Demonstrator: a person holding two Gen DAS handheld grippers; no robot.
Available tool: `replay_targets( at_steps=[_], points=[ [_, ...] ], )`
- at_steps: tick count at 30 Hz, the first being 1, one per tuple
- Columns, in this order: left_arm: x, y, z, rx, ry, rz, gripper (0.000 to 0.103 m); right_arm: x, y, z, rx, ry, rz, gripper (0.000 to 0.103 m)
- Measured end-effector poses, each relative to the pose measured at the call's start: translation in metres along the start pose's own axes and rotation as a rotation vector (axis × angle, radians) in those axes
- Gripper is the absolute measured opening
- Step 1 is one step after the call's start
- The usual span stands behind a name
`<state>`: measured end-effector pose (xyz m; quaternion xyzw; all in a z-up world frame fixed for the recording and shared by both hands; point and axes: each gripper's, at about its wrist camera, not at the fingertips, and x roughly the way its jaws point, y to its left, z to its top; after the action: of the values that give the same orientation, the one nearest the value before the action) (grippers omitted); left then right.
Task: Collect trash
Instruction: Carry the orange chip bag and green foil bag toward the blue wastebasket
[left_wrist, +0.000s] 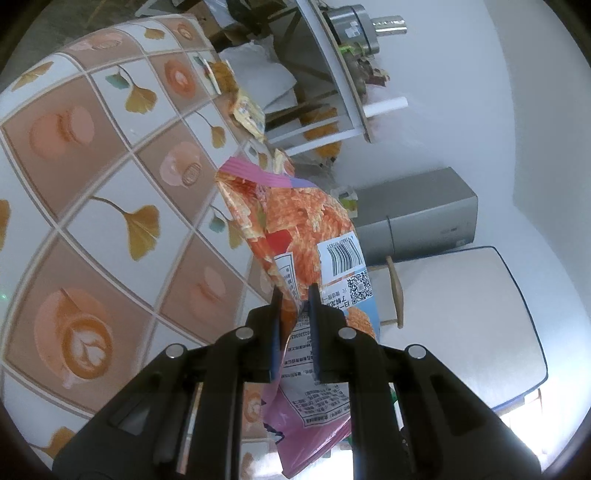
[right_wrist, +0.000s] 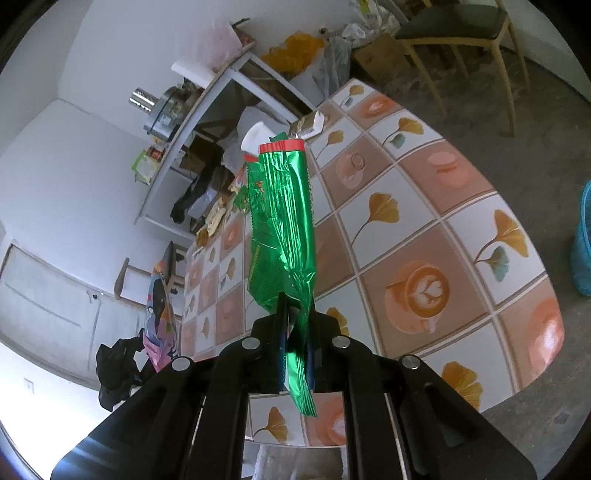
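My left gripper (left_wrist: 294, 291) is shut on an orange and pink snack bag (left_wrist: 295, 229) with a barcode, held up in the air beside the tiled table (left_wrist: 92, 192). My right gripper (right_wrist: 297, 299) is shut on a shiny green foil wrapper (right_wrist: 284, 221) with a red top edge, held above the same table (right_wrist: 424, 229). The left gripper with its snack bag (right_wrist: 157, 314) shows at the left of the right wrist view. More wrappers (left_wrist: 249, 110) lie near the table's far edge, also visible in the right wrist view (right_wrist: 216, 218).
A blue bin (right_wrist: 583, 243) stands on the floor at the right. A white paper cup (right_wrist: 255, 138) and a torn wrapper (right_wrist: 308, 125) sit at the table's far end. A shelf unit (right_wrist: 192, 122), a wooden chair (right_wrist: 461, 33) and a grey box (left_wrist: 417, 218) stand around.
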<state>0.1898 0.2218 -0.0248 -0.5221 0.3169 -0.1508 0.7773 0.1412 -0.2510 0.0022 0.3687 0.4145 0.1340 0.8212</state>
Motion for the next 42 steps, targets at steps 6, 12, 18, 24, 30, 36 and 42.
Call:
replay_targets(
  at_steps=[6, 12, 18, 24, 30, 36, 42],
  points=[
    [0.011, -0.032, -0.020, 0.070, 0.056, -0.021, 0.011, -0.046, -0.019, 0.001, 0.039, -0.099, 0.012, 0.008],
    [0.049, -0.079, -0.060, 0.165, 0.171, -0.077, 0.011, -0.128, -0.058, -0.004, 0.108, -0.266, -0.041, 0.008],
    [0.113, -0.136, -0.124, 0.284, 0.344, -0.130, 0.011, -0.233, -0.128, -0.028, 0.258, -0.474, -0.128, 0.008],
    [0.173, -0.180, -0.195, 0.380, 0.478, -0.133, 0.011, -0.291, -0.202, -0.065, 0.435, -0.591, -0.190, 0.008],
    [0.233, -0.213, -0.261, 0.525, 0.555, -0.064, 0.012, -0.310, -0.275, -0.095, 0.614, -0.655, -0.230, 0.008],
    [0.317, -0.229, -0.341, 0.631, 0.695, 0.068, 0.012, -0.311, -0.325, -0.124, 0.750, -0.707, -0.239, 0.008],
    [0.416, -0.217, -0.430, 0.693, 0.817, 0.225, 0.013, -0.311, -0.373, -0.146, 0.863, -0.735, -0.243, 0.008]
  ],
)
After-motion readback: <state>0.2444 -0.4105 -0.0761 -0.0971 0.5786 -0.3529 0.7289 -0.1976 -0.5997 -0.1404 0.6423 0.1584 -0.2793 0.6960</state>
